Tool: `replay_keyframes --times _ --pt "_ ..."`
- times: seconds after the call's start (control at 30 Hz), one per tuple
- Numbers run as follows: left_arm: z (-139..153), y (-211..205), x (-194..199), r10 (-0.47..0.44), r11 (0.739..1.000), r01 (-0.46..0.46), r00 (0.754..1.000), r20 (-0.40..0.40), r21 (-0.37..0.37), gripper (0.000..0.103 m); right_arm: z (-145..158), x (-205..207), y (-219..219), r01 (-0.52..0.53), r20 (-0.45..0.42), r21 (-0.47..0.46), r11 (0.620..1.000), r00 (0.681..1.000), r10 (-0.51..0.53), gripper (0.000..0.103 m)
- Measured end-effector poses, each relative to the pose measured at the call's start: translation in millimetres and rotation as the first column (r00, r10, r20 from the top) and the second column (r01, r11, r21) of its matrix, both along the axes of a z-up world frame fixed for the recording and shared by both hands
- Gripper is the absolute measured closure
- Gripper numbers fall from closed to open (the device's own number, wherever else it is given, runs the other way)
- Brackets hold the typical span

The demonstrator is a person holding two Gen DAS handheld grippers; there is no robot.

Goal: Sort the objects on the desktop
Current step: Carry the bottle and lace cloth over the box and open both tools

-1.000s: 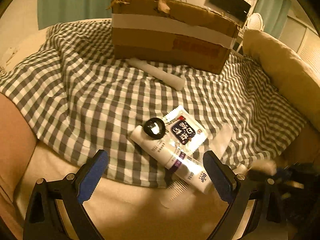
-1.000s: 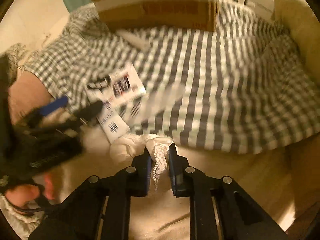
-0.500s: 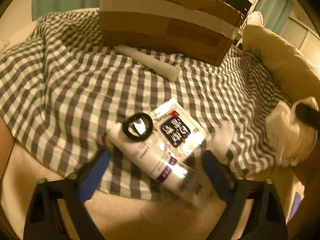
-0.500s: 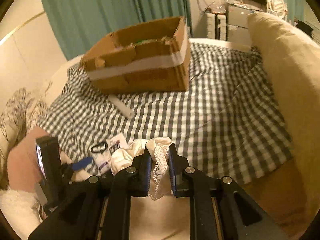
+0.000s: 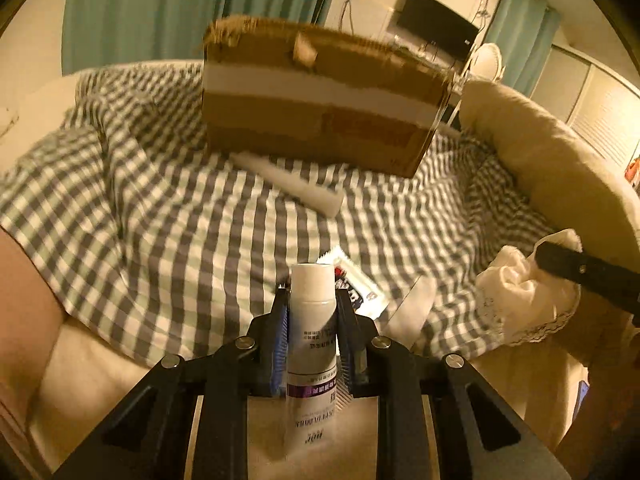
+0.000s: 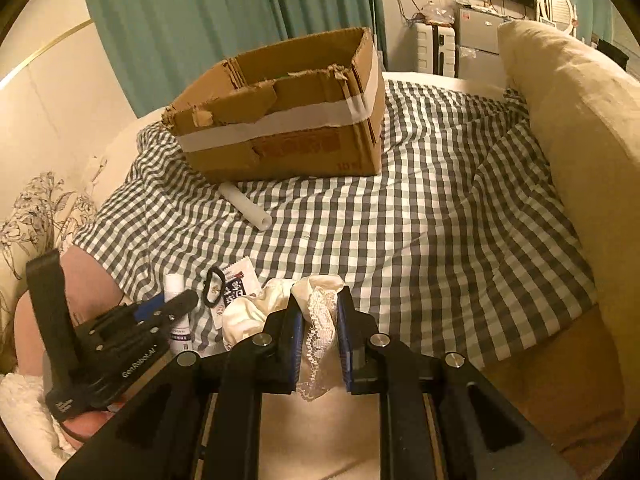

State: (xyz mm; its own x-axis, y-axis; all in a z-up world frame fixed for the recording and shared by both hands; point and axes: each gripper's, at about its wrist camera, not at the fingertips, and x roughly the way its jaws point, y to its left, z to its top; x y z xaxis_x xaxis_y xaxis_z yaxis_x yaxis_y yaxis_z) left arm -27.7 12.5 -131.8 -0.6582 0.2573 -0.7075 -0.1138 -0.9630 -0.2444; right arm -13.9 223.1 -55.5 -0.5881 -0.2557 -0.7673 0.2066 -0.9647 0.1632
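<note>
My left gripper (image 5: 312, 309) is shut on a white tube (image 5: 312, 332) with purple print, held cap forward above the near edge of the checked cloth. My right gripper (image 6: 319, 312) is shut on a cream lace cloth (image 6: 320, 320), which also shows at the right of the left wrist view (image 5: 524, 292). An open cardboard box (image 6: 288, 120) with white tape stands at the back of the checked cloth (image 6: 420, 240). A white packet (image 6: 240, 284) and a black ring (image 6: 214, 286) lie on the cloth near the left gripper (image 6: 180, 306).
A white cylinder (image 6: 246, 206) lies in front of the box. A beige cushion (image 6: 580, 128) rises along the right. Green curtains hang behind. A person's arm (image 6: 80, 280) is at the left.
My left gripper has closed on the white tube and lifted it off the cloth. My right gripper has kept the lace cloth and stayed raised facing the box.
</note>
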Motion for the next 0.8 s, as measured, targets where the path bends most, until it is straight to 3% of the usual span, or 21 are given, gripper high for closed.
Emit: replay_keyframes --times 0.43,0.67,0.8 --pt "85.2 -9.5 -9.3 0.005 1.000 0.000 0.974 -0.228 0.020 0.081 46.7 -1.3 -2.8 -0.041 -0.112 -0.078 0.996 0.993 0.032 0.088" --pt "135.9 -12.8 -64.6 -0.019 1.000 0.023 0.949 -0.315 0.007 0.081 96.3 -44.7 -22.8 -0.095 -0.240 -0.079 0.992 0.968 0.073 0.088" --pt "153.9 -10.7 -117.0 -0.026 1.000 0.023 0.939 -0.342 -0.013 0.081 120.6 -88.4 -36.6 -0.108 -0.301 -0.062 0.992 0.950 0.084 0.088"
